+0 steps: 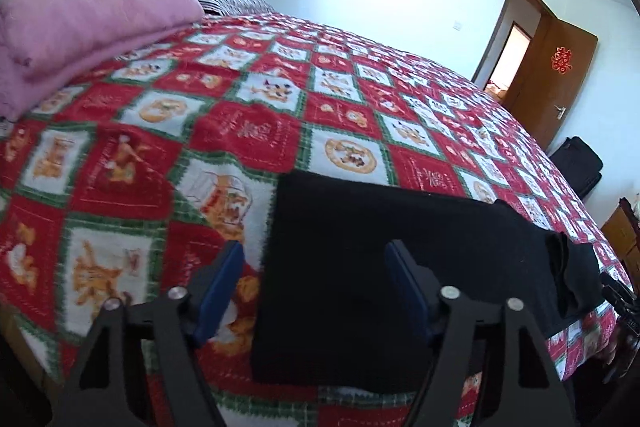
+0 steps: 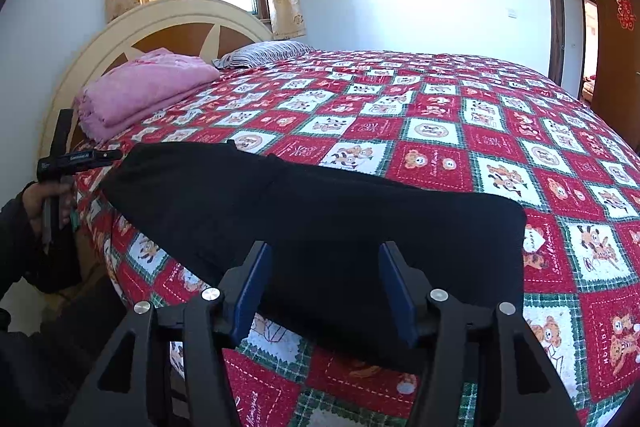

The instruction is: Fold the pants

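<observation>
Both grippers, left gripper (image 1: 314,287) and right gripper (image 2: 320,287), hover wide-open and empty; soft, limp black pants (image 2: 320,211) likely need edge grasps.

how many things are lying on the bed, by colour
black: 1, the pants
pink: 1, the folded blanket
striped grey: 1, the pillow
total: 3, all on the red quilt
</observation>
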`<control>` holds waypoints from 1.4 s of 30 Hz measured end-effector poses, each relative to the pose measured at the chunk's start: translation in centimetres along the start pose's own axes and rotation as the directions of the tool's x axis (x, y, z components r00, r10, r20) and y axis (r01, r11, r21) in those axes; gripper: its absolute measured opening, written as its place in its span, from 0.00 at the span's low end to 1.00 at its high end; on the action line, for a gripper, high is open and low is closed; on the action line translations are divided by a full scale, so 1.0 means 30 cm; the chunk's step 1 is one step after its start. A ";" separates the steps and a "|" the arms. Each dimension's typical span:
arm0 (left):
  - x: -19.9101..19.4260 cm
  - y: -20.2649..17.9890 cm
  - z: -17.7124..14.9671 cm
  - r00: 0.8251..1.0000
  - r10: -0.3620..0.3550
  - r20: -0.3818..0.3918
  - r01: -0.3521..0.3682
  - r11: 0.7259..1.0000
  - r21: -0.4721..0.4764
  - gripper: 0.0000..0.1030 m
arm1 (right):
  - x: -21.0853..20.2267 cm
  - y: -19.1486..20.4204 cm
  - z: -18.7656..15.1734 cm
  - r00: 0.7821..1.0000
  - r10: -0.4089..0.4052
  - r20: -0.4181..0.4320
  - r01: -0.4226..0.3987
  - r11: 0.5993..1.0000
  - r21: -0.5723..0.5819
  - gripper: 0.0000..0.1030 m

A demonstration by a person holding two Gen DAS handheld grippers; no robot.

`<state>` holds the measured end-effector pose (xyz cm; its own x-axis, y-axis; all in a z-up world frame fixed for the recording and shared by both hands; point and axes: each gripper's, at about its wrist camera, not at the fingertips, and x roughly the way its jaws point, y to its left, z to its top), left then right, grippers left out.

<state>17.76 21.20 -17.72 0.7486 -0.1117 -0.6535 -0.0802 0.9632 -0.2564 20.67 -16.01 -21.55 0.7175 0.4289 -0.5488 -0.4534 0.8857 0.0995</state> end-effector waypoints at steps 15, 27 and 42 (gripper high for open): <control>0.076 0.021 0.003 0.998 -0.038 -0.057 0.039 0.999 0.018 0.63 | -0.002 0.021 -0.006 1.000 -0.001 -0.005 0.000 1.000 -0.020 0.57; 0.075 0.054 0.007 0.994 -0.101 -0.038 0.100 0.995 -0.029 0.53 | 0.014 0.039 -0.015 1.000 -0.015 -0.023 0.014 0.999 -0.043 0.57; -0.060 0.002 0.045 0.970 -0.241 0.020 0.242 0.968 -0.071 0.14 | 0.004 0.043 -0.013 1.000 -0.027 -0.010 0.026 0.999 -0.046 0.57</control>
<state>17.30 21.79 -15.60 0.7590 -0.3353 -0.5581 0.0566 0.8879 -0.4564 19.96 -14.88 -21.82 0.7242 0.4034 -0.5593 -0.4583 0.8876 0.0468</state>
